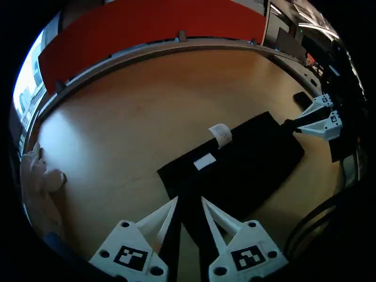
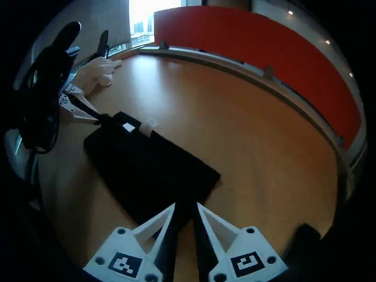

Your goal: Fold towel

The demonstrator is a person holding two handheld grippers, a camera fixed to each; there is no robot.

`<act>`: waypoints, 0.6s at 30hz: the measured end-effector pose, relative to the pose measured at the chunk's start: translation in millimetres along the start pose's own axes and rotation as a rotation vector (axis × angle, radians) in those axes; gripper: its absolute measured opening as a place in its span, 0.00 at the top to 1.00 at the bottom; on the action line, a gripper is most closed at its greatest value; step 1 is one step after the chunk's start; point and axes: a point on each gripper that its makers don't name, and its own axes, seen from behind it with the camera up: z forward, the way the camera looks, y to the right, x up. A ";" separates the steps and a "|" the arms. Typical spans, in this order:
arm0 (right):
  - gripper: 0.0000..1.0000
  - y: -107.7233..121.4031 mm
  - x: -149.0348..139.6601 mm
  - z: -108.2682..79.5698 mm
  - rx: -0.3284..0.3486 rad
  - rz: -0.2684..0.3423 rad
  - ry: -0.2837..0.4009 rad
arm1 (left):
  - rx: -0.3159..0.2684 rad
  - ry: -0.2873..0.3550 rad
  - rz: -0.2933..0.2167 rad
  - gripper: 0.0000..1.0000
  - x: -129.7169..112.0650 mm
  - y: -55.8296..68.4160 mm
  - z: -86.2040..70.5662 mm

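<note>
Towel [image 1: 244,160], blk, flat on tbl [image 1: 131,117].

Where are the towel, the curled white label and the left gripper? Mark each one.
towel [image 1: 256,160], left gripper view, middle of the black cloth.
curled white label [image 1: 221,135], left gripper view, its middle.
left gripper [image 1: 190,193], left gripper view, midway between its fingertips.

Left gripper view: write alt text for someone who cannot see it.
A black towel lies on a wooden table, its near corner pinched by the left hand-held gripper. The right hand-held gripper pinches its far corner; a red panel stands behind the table.
</note>
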 end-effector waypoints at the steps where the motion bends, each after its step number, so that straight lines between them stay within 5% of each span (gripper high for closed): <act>1: 0.76 1.6 -0.1 2.4 -0.007 0.001 0.000 | 0.005 0.000 -0.001 0.74 0.1 -1.4 2.1; 11: 0.65 13.2 -0.6 16.9 -0.050 0.006 -0.006 | 0.051 -0.010 0.029 0.58 -1.6 -12.8 16.0; 18: 0.39 24.6 5.0 21.9 -0.075 0.001 -0.008 | 0.088 0.000 0.054 0.49 6.9 -25.7 19.3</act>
